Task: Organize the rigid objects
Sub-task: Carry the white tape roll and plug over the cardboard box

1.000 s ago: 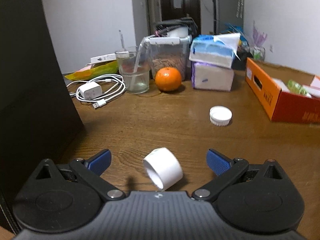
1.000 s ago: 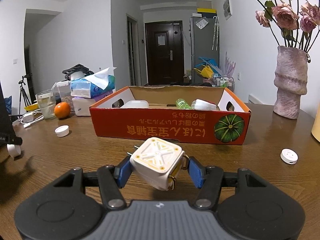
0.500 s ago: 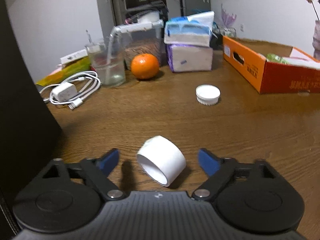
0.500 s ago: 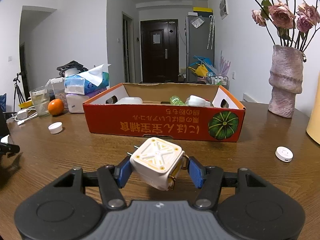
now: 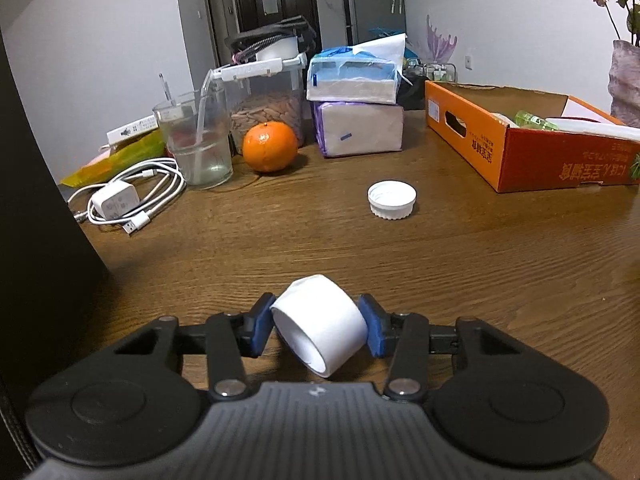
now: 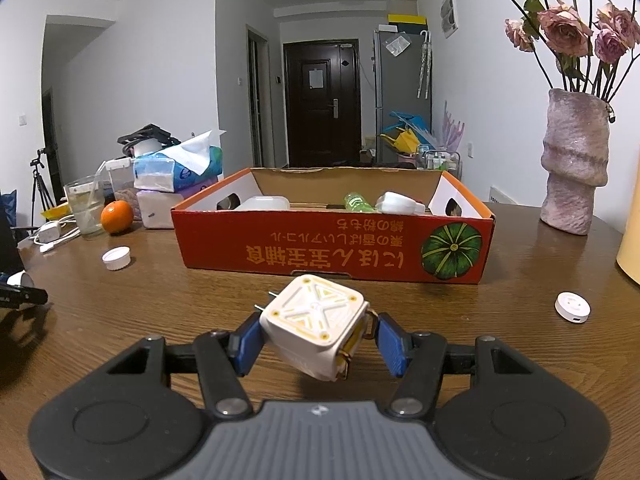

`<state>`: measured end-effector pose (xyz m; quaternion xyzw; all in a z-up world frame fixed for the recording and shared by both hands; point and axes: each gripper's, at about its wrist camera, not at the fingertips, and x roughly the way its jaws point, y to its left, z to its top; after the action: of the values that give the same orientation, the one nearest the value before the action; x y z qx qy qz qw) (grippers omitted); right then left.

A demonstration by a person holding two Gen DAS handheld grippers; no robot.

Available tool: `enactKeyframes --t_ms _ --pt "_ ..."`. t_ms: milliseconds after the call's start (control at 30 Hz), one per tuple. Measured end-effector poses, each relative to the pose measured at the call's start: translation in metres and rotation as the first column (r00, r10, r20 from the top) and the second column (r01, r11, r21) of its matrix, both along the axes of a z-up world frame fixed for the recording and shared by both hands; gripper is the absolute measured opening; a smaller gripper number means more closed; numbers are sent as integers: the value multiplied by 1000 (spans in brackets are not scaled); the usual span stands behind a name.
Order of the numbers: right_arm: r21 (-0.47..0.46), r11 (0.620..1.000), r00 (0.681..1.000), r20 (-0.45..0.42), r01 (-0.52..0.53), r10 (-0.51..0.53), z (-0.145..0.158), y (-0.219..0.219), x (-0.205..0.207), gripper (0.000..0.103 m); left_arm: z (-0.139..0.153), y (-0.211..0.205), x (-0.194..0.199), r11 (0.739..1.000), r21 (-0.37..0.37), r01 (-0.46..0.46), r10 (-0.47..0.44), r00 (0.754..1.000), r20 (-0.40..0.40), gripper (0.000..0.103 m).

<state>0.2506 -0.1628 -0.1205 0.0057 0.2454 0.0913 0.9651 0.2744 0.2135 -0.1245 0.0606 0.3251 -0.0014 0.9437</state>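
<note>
Left wrist view: the left gripper point(image 5: 318, 328) is seen with jaws closing, both blue pads against a white ring point(image 5: 320, 334) tilted above the wooden table point(image 5: 440, 264). A white cap point(image 5: 392, 199) lies further out, an orange box point(image 5: 520, 136) to the right.

Right wrist view: the right gripper point(image 6: 316, 338) is clamped on a white cube adapter point(image 6: 314, 330), held tilted, near the box's front wall.
</note>
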Motion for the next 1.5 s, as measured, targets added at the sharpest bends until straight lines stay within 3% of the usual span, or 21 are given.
enactKeyframes --t_ms 600,1500 --pt "52 998 999 30 -31 30 10 -3 -8 59 14 -55 -24 999 -2 -37 37 995 89 47" --pt "119 990 991 116 -77 63 37 -14 -16 59 34 -168 -33 994 -84 67 -55 989 134 47"
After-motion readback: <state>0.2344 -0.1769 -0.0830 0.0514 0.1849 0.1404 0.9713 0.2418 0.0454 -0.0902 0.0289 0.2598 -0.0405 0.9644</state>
